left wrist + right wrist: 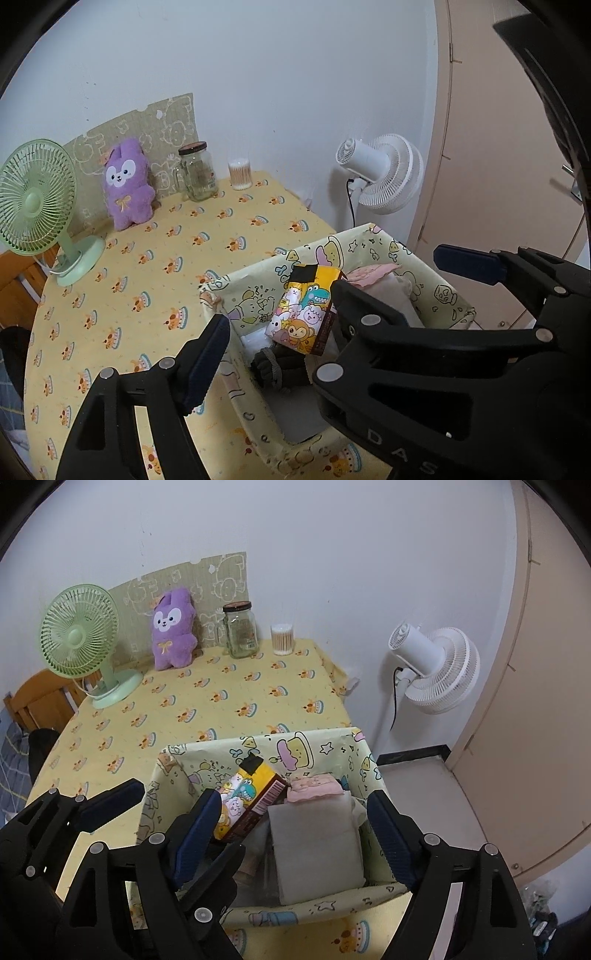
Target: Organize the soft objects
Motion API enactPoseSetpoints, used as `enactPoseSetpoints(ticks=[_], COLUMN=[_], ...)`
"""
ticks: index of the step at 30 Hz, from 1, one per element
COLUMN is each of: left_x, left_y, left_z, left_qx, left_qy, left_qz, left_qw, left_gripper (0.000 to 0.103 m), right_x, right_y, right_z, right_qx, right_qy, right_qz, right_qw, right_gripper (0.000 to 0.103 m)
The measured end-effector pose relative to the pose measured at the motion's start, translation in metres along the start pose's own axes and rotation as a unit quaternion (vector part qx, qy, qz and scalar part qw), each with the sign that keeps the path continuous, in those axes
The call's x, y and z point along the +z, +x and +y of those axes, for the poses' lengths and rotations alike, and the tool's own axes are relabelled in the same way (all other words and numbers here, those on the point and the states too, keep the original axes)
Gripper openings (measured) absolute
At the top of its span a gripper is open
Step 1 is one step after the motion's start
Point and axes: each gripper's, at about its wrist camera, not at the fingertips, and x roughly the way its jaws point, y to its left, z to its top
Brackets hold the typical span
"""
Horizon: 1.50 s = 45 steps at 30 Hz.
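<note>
A yellow cartoon-print storage box (255, 280) (317, 746) stands on the table's near right. Inside lie a colourful tissue pack (303, 314) (251, 794), a pink cloth (369, 275) (314, 788), a white folded cloth (314, 849) and dark gloves (277, 369). A purple plush rabbit (127, 184) (173, 631) leans at the table's back. My left gripper (332, 291) is open over the box, and it also shows in the right wrist view (162, 794). My right gripper (291, 823) is open above the white cloth, and its arm crosses the left wrist view (424, 350).
A green desk fan (35, 206) (79, 638) stands at the left. A glass jar (197, 171) (242, 629) and a cotton-swab tub (240, 173) (282, 638) stand at the back. A white floor fan (384, 173) (436, 664) stands right of the table, beside a door (546, 664).
</note>
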Motion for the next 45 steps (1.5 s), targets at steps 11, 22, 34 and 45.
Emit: enactPoseSetpoints(ticks=[11,22,34,45], left_x=[-0.01,-0.033,-0.062,-0.082], left_y=[-0.037,-0.076,-0.112,-0.133], left_z=[0.034,0.078,0.124,0.144], left_qx=[0.036,0.079,0.136,0.159], left_qy=[-0.02,-0.048,-0.108,-0.139], left_qz=[-0.031,-0.051,-0.076,-0.095], left_qw=[0.9987,0.9944,0.9818,0.9728], left_gripper=[0.08,0.08,0.08,0.08], right_x=[0.0,-0.007,-0.016,-0.025], right_y=[-0.03,-0.056,-0.073,-0.083], right_z=[0.039,0.095,0.153,0.187], right_qx=[0.002,0.006,0.042,0.053], right_qy=[-0.013,-0.027,-0.034,-0.052], right_qz=[-0.048,-0.085,-0.102,-0.11], right_qw=[0.999,0.996,0.993,0.991], right_gripper=[0.086,0.09,0.097,0.1])
